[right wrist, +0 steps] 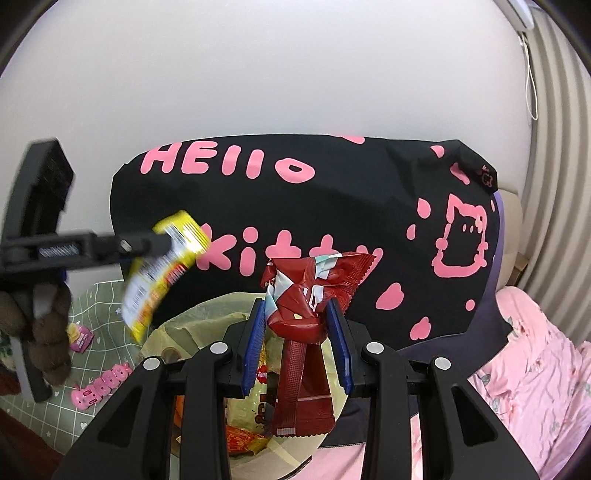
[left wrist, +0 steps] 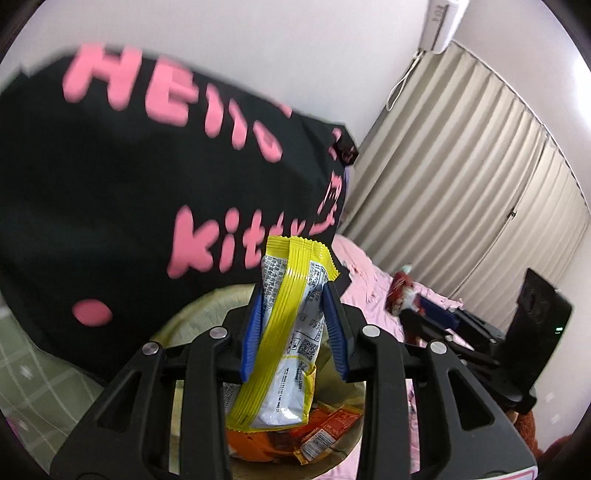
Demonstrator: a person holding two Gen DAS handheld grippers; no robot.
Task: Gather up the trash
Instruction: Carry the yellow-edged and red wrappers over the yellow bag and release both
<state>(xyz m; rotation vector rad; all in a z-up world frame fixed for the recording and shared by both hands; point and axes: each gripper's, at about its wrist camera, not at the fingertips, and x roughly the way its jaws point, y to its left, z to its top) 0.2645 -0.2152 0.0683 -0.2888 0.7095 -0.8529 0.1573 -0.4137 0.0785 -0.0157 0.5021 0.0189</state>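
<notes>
Left wrist view: our left gripper (left wrist: 293,325) clamps a yellow wrapper (left wrist: 286,332) above the lined bin (left wrist: 192,310), which holds orange packets (left wrist: 325,432). Right wrist view: our right gripper (right wrist: 295,343) pinches a red wrapper (right wrist: 306,332) over the same bin, before the black cushion (right wrist: 332,206). We judge depositing is in hand; next, both pairs of jaws must part over the opening.

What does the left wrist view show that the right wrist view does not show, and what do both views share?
Only the left wrist view: the air conditioner and the back of the yellow wrapper with its printed text.

Only the right wrist view: the pink toys on the green checked cloth, and the cat drawing.

Both: the black Hello Kitty pillow, the trash bin with wrappers inside, the red wrapper, the pink bedsheet, and the curtain.
</notes>
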